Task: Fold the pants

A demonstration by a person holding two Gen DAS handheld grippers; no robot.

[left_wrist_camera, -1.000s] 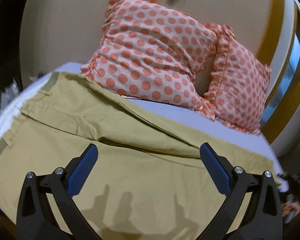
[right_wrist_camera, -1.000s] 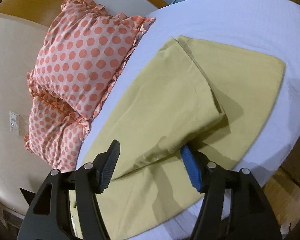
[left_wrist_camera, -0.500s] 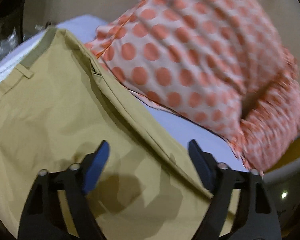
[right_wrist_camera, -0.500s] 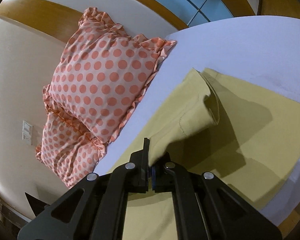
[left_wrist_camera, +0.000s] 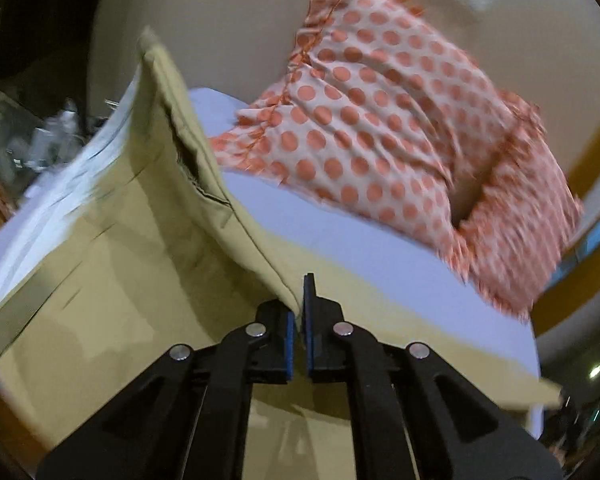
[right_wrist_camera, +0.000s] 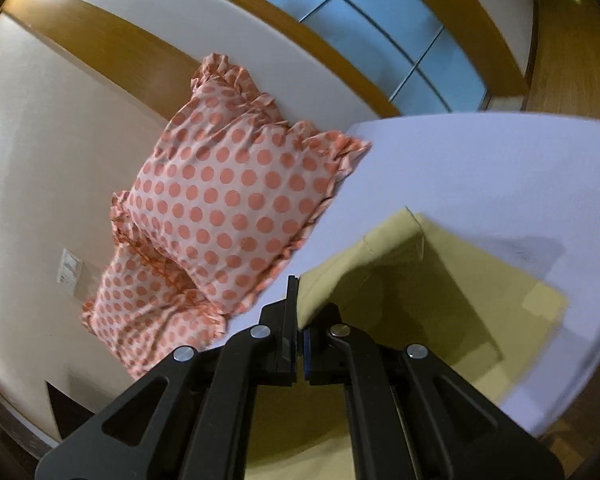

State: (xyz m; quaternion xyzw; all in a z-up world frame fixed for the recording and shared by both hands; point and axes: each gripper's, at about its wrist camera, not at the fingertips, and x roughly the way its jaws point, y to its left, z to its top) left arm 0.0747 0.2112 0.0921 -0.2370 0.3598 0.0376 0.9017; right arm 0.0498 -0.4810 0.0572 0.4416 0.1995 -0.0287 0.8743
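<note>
Left gripper (left_wrist_camera: pixel 298 320): jaws closed, pinching an edge of the pants (left_wrist_camera: pixel 112 264). From the pinch the khaki cloth rises in a ridge toward 11 o'clock, lifted off the bed (left_wrist_camera: pixel 380 256); the waistband end stands up at the far left. The remainder of the garment lies flat on the sheet at 8 o'clock and below the tool.

Right gripper (right_wrist_camera: pixel 299 316): jaws closed, pinching a fold of the pants (right_wrist_camera: pixel 440 304). The cloth lifts from the pinch toward 1 o'clock, and a lower layer lies flat on the bed (right_wrist_camera: pixel 500 168) at 3 o'clock, casting a shadow under the raised part.

2 polka-dot pillows (right_wrist_camera: pixel 236 196) sit at the head of the bed, at 11 o'clock from the right gripper and at 1 o'clock from the left gripper (left_wrist_camera: pixel 380 120), leaning against the wall (right_wrist_camera: pixel 40 140). A wall switch (right_wrist_camera: pixel 70 270) is at 9 o'clock in the right view. A window (right_wrist_camera: pixel 380 24) spans 12 to 1 o'clock.

The left view is motion-blurred; fine detail is unreadable.
</note>
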